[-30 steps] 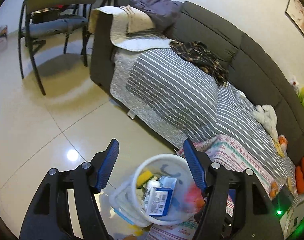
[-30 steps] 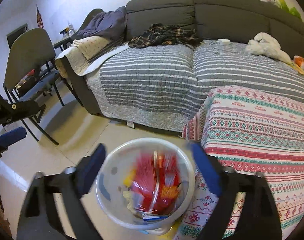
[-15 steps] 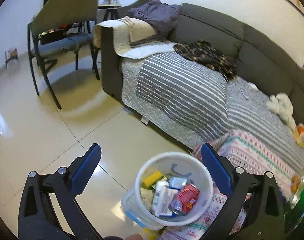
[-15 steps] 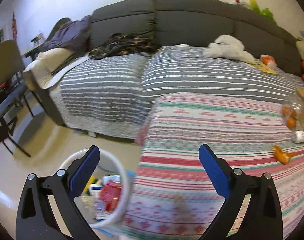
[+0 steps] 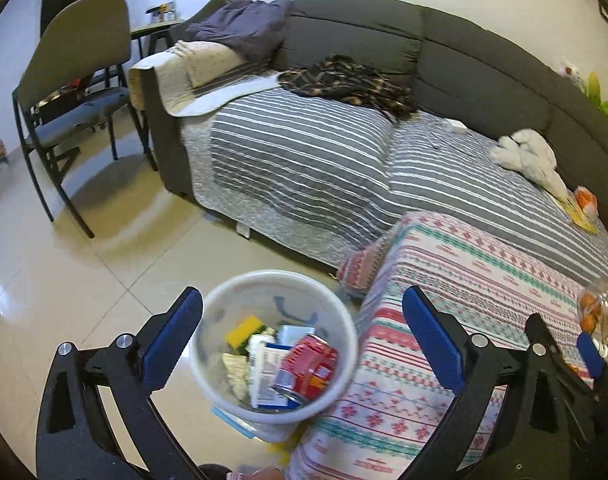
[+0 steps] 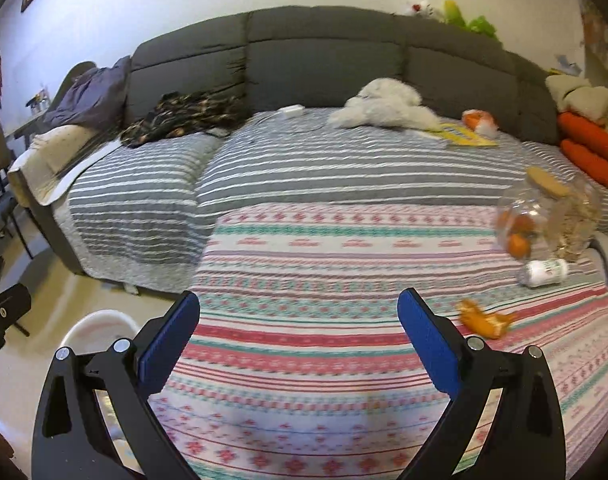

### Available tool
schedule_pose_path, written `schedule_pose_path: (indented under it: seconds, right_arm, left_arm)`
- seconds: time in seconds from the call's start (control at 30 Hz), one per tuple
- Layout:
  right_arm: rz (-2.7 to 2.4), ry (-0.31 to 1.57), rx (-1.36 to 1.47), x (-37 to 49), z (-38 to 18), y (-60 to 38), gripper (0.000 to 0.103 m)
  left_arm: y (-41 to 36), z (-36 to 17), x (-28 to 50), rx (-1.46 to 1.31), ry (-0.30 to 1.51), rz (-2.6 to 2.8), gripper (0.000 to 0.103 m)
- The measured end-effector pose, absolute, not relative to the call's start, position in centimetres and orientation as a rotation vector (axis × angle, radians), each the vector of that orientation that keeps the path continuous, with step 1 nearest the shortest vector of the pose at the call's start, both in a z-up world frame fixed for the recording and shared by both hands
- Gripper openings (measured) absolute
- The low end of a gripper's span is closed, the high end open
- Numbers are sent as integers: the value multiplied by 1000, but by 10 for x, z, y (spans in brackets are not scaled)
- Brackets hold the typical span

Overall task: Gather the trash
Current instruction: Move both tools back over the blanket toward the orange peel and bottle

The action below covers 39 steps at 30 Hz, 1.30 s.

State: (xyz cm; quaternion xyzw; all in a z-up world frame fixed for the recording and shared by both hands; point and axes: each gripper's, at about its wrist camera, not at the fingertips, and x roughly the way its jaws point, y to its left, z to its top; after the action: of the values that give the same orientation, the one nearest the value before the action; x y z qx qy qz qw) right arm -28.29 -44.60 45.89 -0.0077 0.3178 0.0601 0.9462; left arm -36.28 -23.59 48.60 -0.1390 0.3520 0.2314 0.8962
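White bin (image 5: 273, 344) on the floor, just beside the patterned table cover (image 5: 464, 300). Contents: red can (image 5: 308, 368), yellow sponge (image 5: 245, 330), white cartons, crumpled paper. Clear jar (image 6: 544, 220) with cork lid lies tilted on the cover, oranges inside (other contents unclear). Near it on the cover: small white bottle (image 6: 544, 272) on its side, orange peel (image 6: 484, 322).

Left gripper (image 5: 301, 338): jaws have just been opening, now fully spread above the bin, holding nothing. Right gripper (image 6: 297, 338): wide apart over the cover, empty.
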Motion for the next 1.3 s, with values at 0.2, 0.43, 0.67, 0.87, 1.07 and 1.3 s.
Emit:
schedule_pose_path:
  seconds: [0.2, 0.43, 0.67, 0.87, 1.07, 1.3]
  right_arm:
    - [70, 624, -5, -281, 461, -478, 96]
    - [32, 632, 10, -280, 456, -511, 96]
    - [-23, 642, 52, -276, 455, -555, 96]
    - [-86, 658, 89, -274, 452, -597, 96]
    - [-168, 679, 111, -273, 451, -653, 96]
    - [-266, 712, 237, -272, 455, -730, 96]
  left_arm:
    - [-270, 483, -354, -247, 733, 440, 96]
    - [-307, 478, -338, -223, 747, 391, 96]
    - [-352, 477, -322, -183, 749, 325, 96]
    - [-391, 472, -304, -155, 759, 264, 96]
    - [-432, 458, -290, -108, 792, 194, 96]
    - [-490, 428, -273, 7, 861, 68, 96]
